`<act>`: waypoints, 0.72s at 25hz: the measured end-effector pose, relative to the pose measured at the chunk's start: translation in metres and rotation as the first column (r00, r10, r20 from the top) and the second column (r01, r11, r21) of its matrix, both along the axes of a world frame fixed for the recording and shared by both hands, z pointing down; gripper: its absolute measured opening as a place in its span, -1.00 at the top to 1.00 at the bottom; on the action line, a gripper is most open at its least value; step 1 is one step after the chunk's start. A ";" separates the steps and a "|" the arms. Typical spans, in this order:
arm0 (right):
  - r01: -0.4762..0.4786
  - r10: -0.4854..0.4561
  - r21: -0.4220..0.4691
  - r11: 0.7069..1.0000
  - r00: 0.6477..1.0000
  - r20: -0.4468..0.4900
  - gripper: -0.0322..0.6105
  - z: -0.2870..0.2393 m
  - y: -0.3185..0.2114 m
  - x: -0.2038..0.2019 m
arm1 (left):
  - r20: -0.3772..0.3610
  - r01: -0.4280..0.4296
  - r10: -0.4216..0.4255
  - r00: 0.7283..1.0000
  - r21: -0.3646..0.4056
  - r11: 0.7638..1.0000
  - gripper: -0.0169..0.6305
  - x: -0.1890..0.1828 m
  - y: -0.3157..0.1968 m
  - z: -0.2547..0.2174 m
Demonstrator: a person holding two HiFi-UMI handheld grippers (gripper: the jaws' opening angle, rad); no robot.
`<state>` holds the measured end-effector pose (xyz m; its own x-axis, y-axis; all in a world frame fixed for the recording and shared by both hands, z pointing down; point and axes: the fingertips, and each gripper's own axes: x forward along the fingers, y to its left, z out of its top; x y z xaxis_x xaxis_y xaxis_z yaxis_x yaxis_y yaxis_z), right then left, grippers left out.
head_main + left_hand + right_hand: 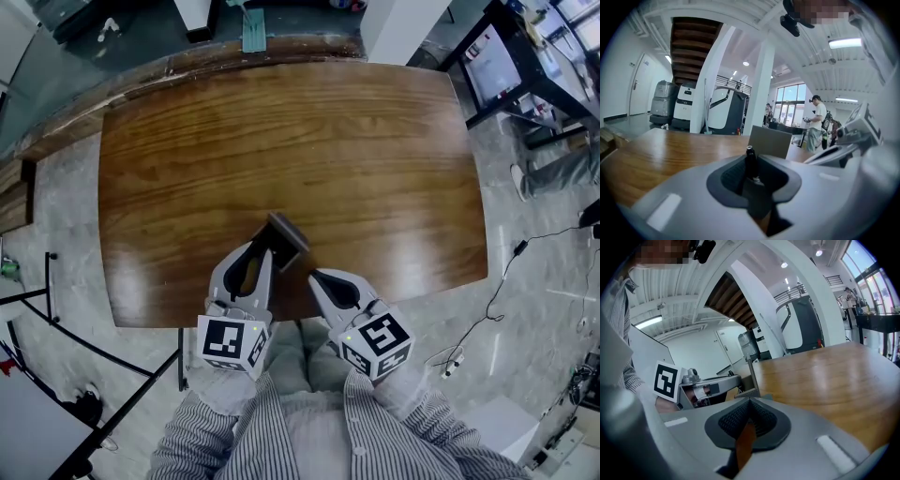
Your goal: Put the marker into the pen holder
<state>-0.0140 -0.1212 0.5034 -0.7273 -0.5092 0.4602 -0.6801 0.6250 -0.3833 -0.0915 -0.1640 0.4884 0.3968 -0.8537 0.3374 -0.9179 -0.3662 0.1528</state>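
Observation:
A black marker (pixel 751 160) stands upright between the pads of my left gripper (pixel 751 172), which is shut on it. Just beyond it is the grey square pen holder (pixel 769 140), standing on the wooden table (pixel 281 141) near the front edge. In the head view the left gripper (pixel 263 249) has its tips right beside the holder (pixel 289 240), on the holder's left. My right gripper (pixel 315 277) sits just right of and below the holder. Its jaws (pixel 750 403) are shut with nothing between them. The holder's thin edge (pixel 751 376) shows in the right gripper view.
The table's front edge (pixel 281 314) runs right under both grippers, with my striped sleeves (pixel 281 431) below it. Black stand legs (pixel 84 342) and cables (pixel 506 272) lie on the floor to either side. A person (pixel 816 124) stands far off in the room.

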 end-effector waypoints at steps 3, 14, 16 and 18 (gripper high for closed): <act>0.005 -0.005 -0.001 1.000 1.000 -0.001 0.90 0.001 0.002 0.001 | 0.006 0.012 -0.012 1.000 0.005 1.000 0.74 -0.003 -0.001 -0.001; 0.016 -0.016 0.009 1.000 1.000 -0.008 0.90 -0.001 0.002 0.000 | 0.008 0.077 -0.077 0.997 0.025 0.997 0.67 -0.019 -0.003 -0.007; 0.021 -0.021 0.018 1.000 1.000 -0.007 0.90 -0.003 0.003 -0.001 | -0.001 0.081 -0.081 0.997 0.026 0.996 0.67 -0.018 -0.002 -0.009; 0.024 -0.024 0.027 0.999 1.000 -0.003 0.90 -0.008 0.004 -0.002 | -0.020 0.088 -0.088 0.996 0.023 0.996 0.67 -0.018 0.002 -0.013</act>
